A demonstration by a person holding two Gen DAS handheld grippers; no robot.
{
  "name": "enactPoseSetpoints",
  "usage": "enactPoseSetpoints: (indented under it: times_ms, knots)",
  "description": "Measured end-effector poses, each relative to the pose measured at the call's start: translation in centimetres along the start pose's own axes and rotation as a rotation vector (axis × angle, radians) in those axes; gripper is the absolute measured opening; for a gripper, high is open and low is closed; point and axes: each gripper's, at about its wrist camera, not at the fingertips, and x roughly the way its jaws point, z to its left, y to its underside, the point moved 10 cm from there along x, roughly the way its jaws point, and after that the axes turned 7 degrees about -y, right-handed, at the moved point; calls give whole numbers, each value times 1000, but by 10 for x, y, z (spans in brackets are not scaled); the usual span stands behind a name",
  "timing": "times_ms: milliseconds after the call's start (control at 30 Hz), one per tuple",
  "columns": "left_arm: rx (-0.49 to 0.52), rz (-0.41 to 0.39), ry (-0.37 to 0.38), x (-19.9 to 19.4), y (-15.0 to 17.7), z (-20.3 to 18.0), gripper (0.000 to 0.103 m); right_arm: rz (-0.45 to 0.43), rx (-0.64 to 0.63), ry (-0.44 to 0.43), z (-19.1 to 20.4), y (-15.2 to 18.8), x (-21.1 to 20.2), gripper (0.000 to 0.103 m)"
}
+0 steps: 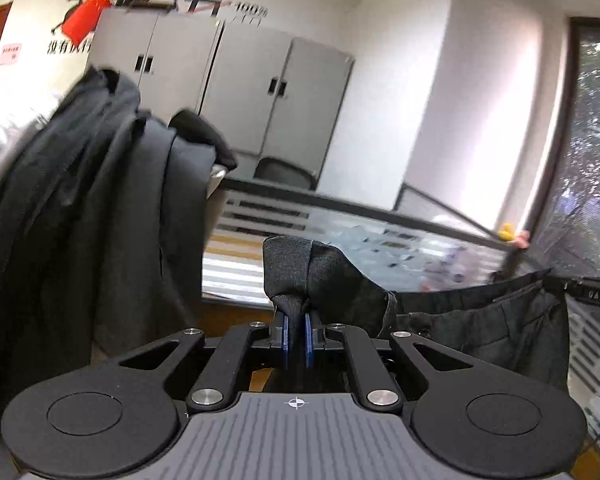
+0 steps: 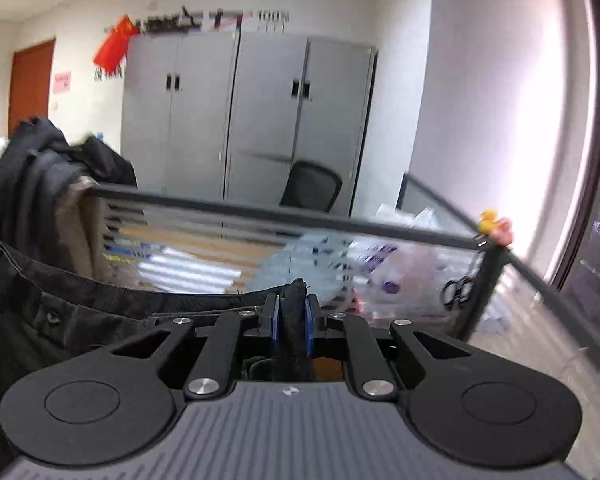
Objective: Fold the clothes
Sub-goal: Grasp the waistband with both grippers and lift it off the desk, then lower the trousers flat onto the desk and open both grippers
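both tools [image 1: 298, 330] [image 2: 292, 322] pinch dark garment [image 1: 479, 320]; lower part cut off

The pants [image 1: 479, 316] are dark grey, almost black. The pile of clothes [image 1: 80, 208] at nine o'clock is black and dark grey too. Both grippers are black with blue pads [image 1: 308, 340]. The cabinets [image 2: 244, 116] are plain grey. A red flag [image 2: 114, 46] hangs at eleven o'clock. The door [image 2: 32, 84] is brown. The wall [image 2: 479, 100] is white. A little yellow duck [image 2: 488, 220] sits at three o'clock.
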Motion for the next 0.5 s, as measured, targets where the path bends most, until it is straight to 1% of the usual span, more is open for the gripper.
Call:
enactPoseSetpoints:
  times_ms: [100, 200, 333, 500]
  knots:
    - [20, 75, -34, 52, 10, 6, 10, 81, 18, -12, -3, 17, 65, 13]
    - [27, 166, -78, 101, 34, 16, 10, 172, 31, -32, -6, 44, 128, 13]
    - [47, 274, -143, 154, 73, 28, 10, 286, 56, -73, -9, 96, 196, 13]
    - [72, 380, -211, 203, 119, 38, 11, 398, 93, -110, -15, 153, 260, 13]
